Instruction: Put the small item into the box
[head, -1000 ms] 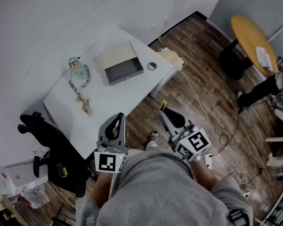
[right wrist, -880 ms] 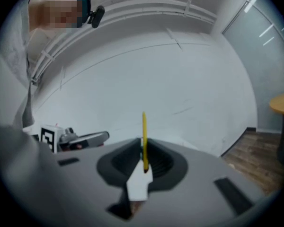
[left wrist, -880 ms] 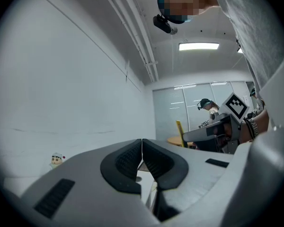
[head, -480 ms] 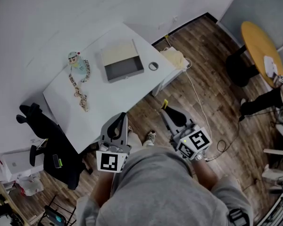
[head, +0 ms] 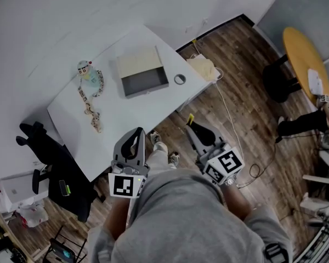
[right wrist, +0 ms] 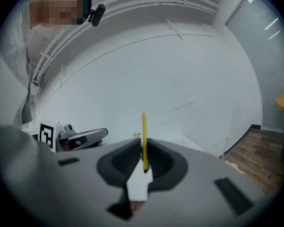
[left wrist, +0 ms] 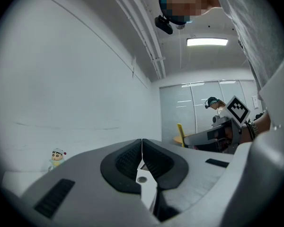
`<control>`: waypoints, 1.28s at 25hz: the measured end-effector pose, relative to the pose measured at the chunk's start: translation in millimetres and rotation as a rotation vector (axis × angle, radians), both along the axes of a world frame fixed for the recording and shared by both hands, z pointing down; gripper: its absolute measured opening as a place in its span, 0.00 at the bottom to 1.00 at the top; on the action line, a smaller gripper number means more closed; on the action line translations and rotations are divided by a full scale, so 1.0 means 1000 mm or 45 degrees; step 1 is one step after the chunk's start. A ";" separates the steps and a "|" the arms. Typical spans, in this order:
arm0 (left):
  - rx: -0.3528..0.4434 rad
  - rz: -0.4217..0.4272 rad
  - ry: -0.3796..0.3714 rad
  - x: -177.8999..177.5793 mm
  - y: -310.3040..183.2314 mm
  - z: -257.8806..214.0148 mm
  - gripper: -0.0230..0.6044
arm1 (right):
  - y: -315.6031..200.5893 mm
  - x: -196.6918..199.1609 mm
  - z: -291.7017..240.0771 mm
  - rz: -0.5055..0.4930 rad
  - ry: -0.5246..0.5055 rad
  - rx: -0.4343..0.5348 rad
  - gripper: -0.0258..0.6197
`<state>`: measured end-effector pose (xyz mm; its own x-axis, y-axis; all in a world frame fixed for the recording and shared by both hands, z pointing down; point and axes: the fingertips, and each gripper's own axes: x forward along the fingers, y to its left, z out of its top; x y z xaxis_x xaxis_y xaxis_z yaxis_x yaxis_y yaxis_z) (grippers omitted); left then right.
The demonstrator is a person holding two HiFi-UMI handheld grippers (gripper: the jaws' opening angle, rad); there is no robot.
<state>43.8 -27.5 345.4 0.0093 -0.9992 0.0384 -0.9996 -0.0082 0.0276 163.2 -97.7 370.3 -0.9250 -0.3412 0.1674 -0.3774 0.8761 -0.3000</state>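
An open box (head: 142,73) with a cream lid part and a grey inside lies on the white table (head: 126,119). A small ring (head: 179,79) sits to its right. Left of the box stand a toy figure (head: 86,72) (left wrist: 57,157) and a bead chain (head: 93,108). Both grippers hover over the floor, short of the table's near edge. My left gripper (head: 137,132) (left wrist: 142,143) is shut with nothing in it. My right gripper (head: 191,126) (right wrist: 143,148) is shut on a thin yellow strip (head: 190,118) (right wrist: 144,134) that sticks out past the jaws.
A black office chair (head: 52,160) stands at the table's left corner. A cream bag (head: 204,67) and a cable (head: 230,119) lie on the wooden floor right of the table. A round orange table (head: 304,53) and a seated person's leg (head: 301,120) are at the far right.
The view has drifted, and the table now sits slightly nearer and more to the left. A second shoe shows below the table edge. Both grippers keep their pose and stay shut.
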 end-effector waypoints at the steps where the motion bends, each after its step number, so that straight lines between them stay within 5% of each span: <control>1: 0.001 0.004 0.003 -0.003 -0.005 0.000 0.09 | -0.004 -0.003 0.000 0.002 0.003 -0.001 0.14; 32: -0.032 0.025 0.112 -0.114 -0.118 0.034 0.09 | -0.106 -0.136 0.039 -0.139 0.261 0.042 0.14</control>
<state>-70.6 -145.4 379.7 0.0330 -0.9976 0.0614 -0.9929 -0.0257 0.1160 26.9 -204.0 409.4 -0.9044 -0.2496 0.3461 -0.3302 0.9231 -0.1971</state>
